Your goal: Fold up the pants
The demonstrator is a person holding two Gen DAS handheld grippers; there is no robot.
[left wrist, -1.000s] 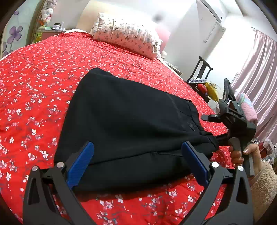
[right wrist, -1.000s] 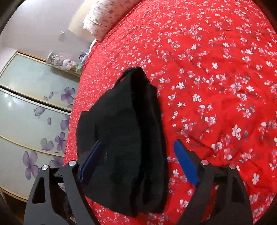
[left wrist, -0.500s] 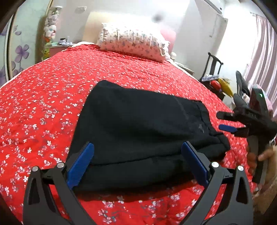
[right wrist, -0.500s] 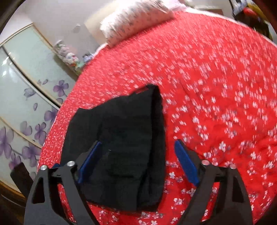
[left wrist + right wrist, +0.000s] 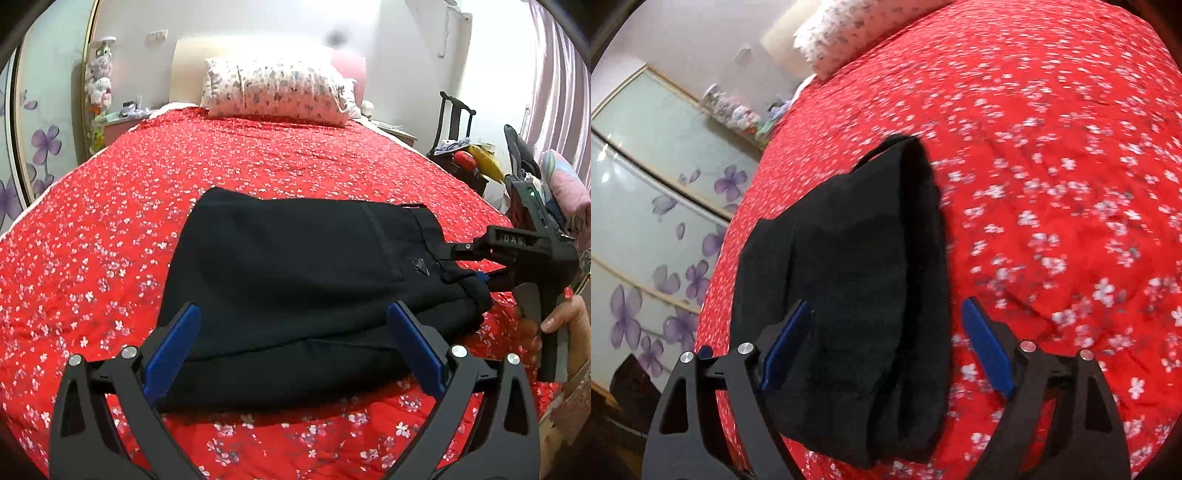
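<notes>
Black pants (image 5: 295,273) lie folded in a thick stack on the red flowered bedspread (image 5: 110,229). My left gripper (image 5: 291,343) is open, its blue pads either side of the stack's near edge, holding nothing. My right gripper (image 5: 467,264) shows at the right of the left wrist view, its open jaws around the waistband end of the stack. In the right wrist view the pants (image 5: 849,295) lie between the open pads of the right gripper (image 5: 886,350), and nothing is pinched.
A flowered pillow (image 5: 277,92) lies at the headboard. A dark chair (image 5: 454,122) with clutter stands right of the bed. Pink curtains (image 5: 561,74) hang at the right. Sliding wardrobe doors with purple flowers (image 5: 646,221) stand left of the bed.
My right gripper has moved in towards the waistband end of the stack. My left gripper has tilted to a more level view. The pants have not moved.
</notes>
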